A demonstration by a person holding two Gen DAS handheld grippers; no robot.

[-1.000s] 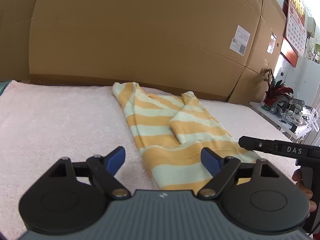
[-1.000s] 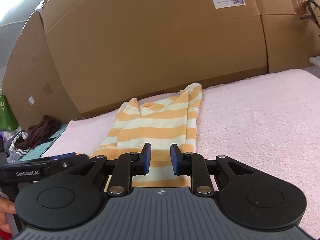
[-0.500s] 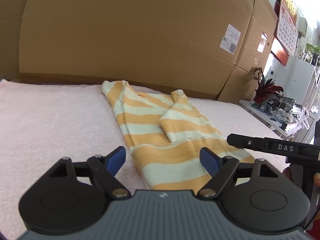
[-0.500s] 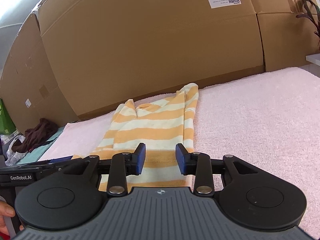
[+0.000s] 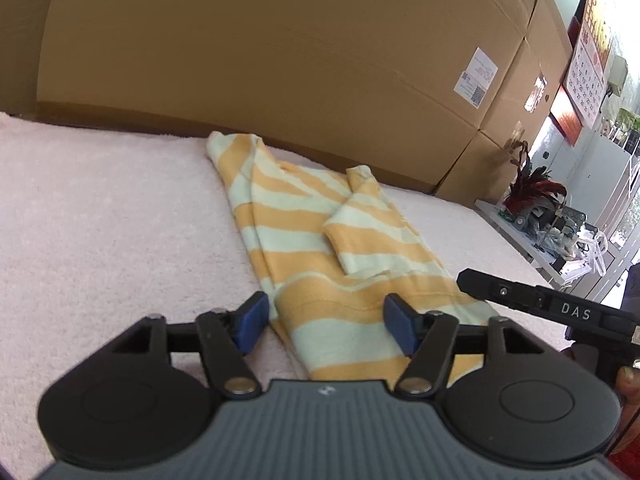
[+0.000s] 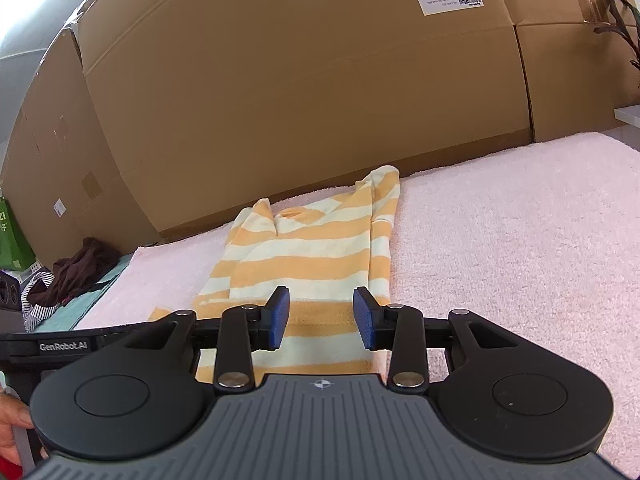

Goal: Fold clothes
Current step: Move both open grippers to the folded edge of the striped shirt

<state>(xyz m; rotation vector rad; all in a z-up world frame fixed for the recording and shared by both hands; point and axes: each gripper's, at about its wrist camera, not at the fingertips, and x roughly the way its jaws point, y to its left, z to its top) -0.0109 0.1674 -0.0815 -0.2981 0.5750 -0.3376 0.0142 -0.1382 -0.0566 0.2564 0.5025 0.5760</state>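
Note:
A yellow-and-pale-green striped shirt (image 5: pixel 320 216) lies flat on the pink towel (image 5: pixel 100 220), both sleeves folded onto its body and its hem nearest me. My left gripper (image 5: pixel 326 316) hovers low over the hem's left part. Its jaws are closing with the hem's corner between the blue pads, which do not press it. In the right wrist view the shirt (image 6: pixel 304 248) runs away from me, and my right gripper (image 6: pixel 322 312) stands open over the hem's right part, cloth showing between its pads. The right gripper's black body (image 5: pixel 560 308) reaches in beside the left one.
Tall cardboard boxes (image 6: pixel 300 80) wall off the back edge of the towel (image 6: pixel 500 240). A heap of dark and striped clothes (image 6: pixel 76 268) lies off its left end. A shelf with a red plant (image 5: pixel 532 192) stands to the right. Hands (image 5: pixel 628 376) hold the grips.
The left jaws have narrowed and the left view has rolled and swung a little. The right jaws have widened. The shirt lies as before.

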